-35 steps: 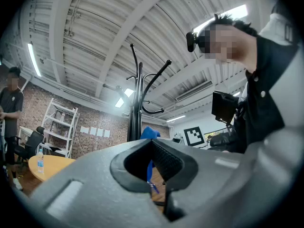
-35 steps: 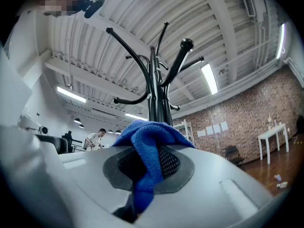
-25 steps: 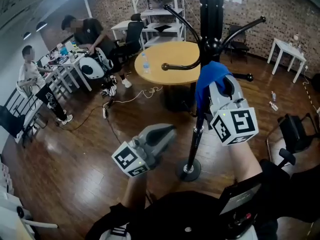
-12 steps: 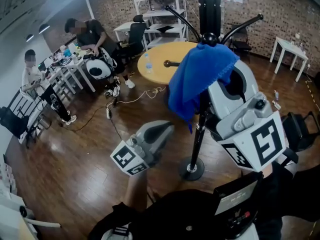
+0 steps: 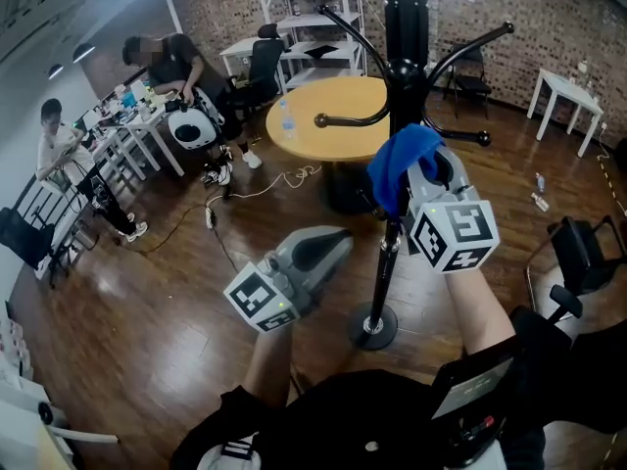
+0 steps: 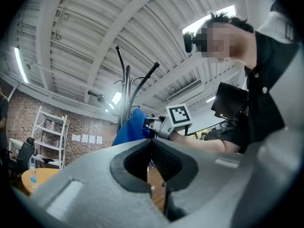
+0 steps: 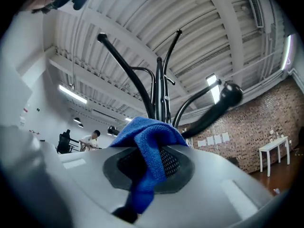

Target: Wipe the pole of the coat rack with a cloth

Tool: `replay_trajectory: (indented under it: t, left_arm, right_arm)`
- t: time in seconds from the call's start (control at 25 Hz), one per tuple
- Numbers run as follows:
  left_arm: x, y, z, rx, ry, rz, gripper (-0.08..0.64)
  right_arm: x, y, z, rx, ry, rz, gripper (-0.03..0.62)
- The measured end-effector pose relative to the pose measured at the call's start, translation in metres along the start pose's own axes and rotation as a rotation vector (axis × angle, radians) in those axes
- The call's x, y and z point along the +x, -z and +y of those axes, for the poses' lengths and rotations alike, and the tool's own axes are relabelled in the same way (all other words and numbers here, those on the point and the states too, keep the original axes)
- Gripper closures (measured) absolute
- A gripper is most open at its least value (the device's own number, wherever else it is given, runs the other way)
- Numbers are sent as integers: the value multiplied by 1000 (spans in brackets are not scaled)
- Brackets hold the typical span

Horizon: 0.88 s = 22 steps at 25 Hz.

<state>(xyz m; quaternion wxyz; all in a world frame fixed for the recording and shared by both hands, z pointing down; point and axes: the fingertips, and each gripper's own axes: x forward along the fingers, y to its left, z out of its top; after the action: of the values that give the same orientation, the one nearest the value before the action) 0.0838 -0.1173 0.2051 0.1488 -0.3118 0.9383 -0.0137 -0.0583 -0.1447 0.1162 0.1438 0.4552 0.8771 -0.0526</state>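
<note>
Cloth (image 5: 397, 161) clamped in right gripper (image 5: 409, 172) jaws lies against pole (image 5: 386, 262).

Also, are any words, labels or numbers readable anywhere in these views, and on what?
No readable text anywhere.
Left cube, right cube: square marker patterns only, no words.
Wall sheets: too small to read.
Chest device label: too blurred to read.

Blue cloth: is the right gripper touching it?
Touching. The right gripper view shows the right gripper shut on the blue cloth, its fold pinched between the jaws.
</note>
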Motion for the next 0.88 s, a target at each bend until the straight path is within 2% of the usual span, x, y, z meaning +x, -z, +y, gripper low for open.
replay_trajectory:
  t: [0.16,0.24,0.4,0.52,0.6,0.72,0.88]
  left_arm:
    - [6,11,0,-12,24,25,560]
    - [9,16,0,-19,34,32,560]
    - [17,20,-2,-23,62,33,560]
    - [25,23,-7,-29,96,38,560]
    - [30,29,-10,-34,114,48,560]
    - [39,40,-8,-43,111,66,560]
    - [55,51,-3,-46,84,88,560]
  right_arm:
    - [-19,69,7,-6,6,114,565]
    - [-30,109,9,25,2,197,565]
    - [-56,191,12,156,-45,447,565]
    - [-74,236,21,207,-81,605,565]
    - [-84,253,28,242,-102,659,565]
    - [-98,261,37,330,-147,679,565]
    - [-118,246,51,434,-291,713,565]
